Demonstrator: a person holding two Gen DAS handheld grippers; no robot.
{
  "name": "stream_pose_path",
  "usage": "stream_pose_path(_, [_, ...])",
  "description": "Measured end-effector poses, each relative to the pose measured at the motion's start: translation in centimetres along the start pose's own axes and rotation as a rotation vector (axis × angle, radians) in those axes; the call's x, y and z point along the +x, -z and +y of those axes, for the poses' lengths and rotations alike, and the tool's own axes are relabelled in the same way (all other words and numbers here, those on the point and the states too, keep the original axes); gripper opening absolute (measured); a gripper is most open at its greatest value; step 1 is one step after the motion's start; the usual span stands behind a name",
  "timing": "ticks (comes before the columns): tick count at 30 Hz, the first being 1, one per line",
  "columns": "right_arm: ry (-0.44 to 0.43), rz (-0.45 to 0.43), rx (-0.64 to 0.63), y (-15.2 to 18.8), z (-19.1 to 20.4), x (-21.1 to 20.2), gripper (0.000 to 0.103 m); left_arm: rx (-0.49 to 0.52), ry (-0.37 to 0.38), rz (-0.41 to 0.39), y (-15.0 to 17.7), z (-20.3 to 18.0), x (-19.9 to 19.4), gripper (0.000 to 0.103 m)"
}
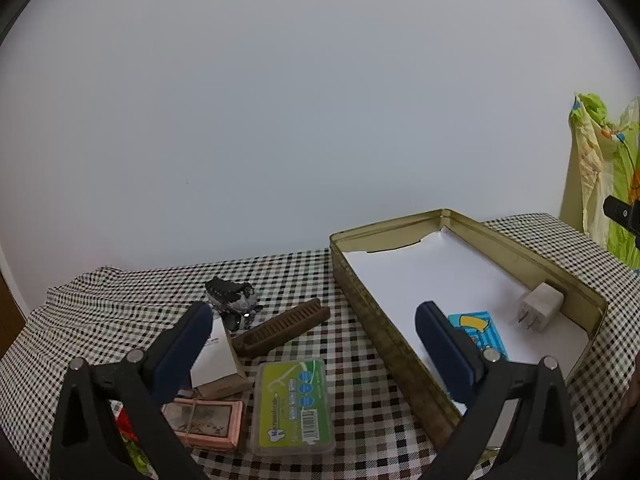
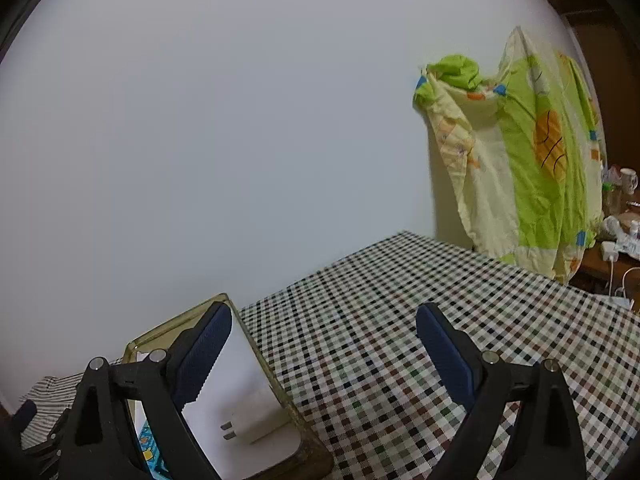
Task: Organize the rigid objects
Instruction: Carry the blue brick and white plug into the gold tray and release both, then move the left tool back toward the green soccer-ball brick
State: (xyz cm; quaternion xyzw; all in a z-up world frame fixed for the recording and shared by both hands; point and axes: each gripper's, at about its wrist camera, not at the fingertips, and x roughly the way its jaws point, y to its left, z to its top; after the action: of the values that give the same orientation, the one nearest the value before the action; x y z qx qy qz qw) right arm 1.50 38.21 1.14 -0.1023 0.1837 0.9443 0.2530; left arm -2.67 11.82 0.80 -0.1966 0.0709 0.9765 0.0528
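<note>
Checked b/w tablecloth (image 1: 280, 276), gold tin (image 1: 384, 340) w/ white liner, green case (image 1: 294, 406), brown comb (image 1: 280, 326).

tin (image 1: 362, 300): gold, open, white paper liner | charger (image 1: 538, 308): white, on its side inside tin by far wall, prongs out | blue box (image 1: 476, 330): flat inside tin | outside tin on checked cloth: brown comb (image 1: 280, 326), green floss case (image 1: 294, 408), pink card deck (image 1: 204, 424), white box (image 1: 218, 354), dark clip (image 1: 232, 296)
</note>
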Motion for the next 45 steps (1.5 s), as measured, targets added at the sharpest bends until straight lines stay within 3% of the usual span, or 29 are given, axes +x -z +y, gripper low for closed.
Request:
stream_pose_path(14, [0.025, -0.059, -0.148, 1.3, 3.5, -1.4, 0.095, -0.027, 0.020, 0.032, 0.3, 1.2, -0.2, 0.103])
stream_pose_path(27, [-0.013, -0.048, -0.159, 2.7, 5.0, -4.3, 0.095, -0.028, 0.034, 0.038, 0.9, 2.5, -0.7, 0.103])
stream_pose_path(33, [-0.040, -0.066, -0.177, 3.4, 6.1, -6.0, 0.095, -0.040, 0.039, 0.054, 1.4, 4.2, -1.0, 0.103])
stream_pose_path(45, [-0.144, -0.010, -0.230, 5.7, 10.1, -7.7, 0.095, -0.089, 0.041, 0.124, 3.0, 10.1, -1.4, 0.103])
